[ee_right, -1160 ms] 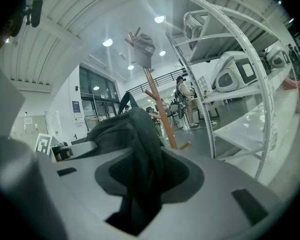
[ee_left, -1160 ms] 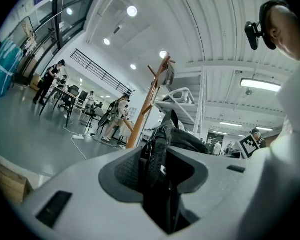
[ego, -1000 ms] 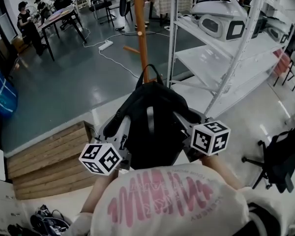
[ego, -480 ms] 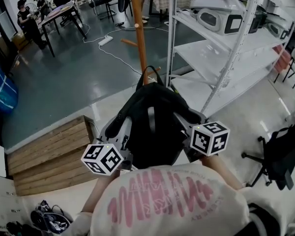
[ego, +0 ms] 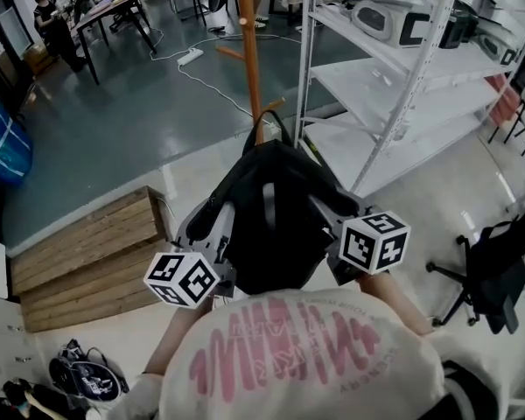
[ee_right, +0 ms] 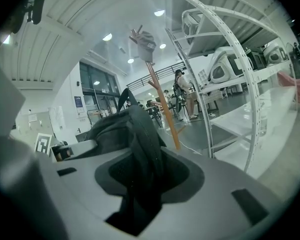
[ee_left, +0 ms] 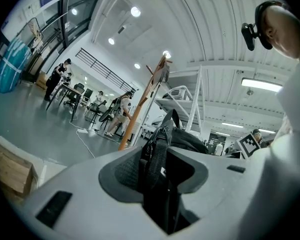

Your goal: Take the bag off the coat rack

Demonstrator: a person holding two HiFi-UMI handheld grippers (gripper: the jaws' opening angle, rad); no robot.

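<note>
A black backpack (ego: 271, 217) hangs between my two grippers, close to my chest and free of the orange wooden coat rack (ego: 249, 51) that stands just beyond it. My left gripper (ego: 212, 234) is shut on one webbing shoulder strap (ee_left: 159, 154), which runs up between its jaws. On the bag's other side, my right gripper (ego: 331, 221) is shut on the other padded strap (ee_right: 145, 149). The left gripper view shows the rack (ee_left: 140, 109) behind the bag. In the right gripper view the rack (ee_right: 162, 99) has a cap on top.
White metal shelving (ego: 394, 86) stands at the right, close to the rack. A wooden pallet (ego: 87, 261) lies at the left, with a dark bag (ego: 83, 379) on the floor below it. An office chair (ego: 499, 269) is at far right. People sit at a table (ego: 114, 11) far back.
Both grippers have drawn the backpack a little back from the coat rack and slightly lower. Both holds on the straps are unchanged.
</note>
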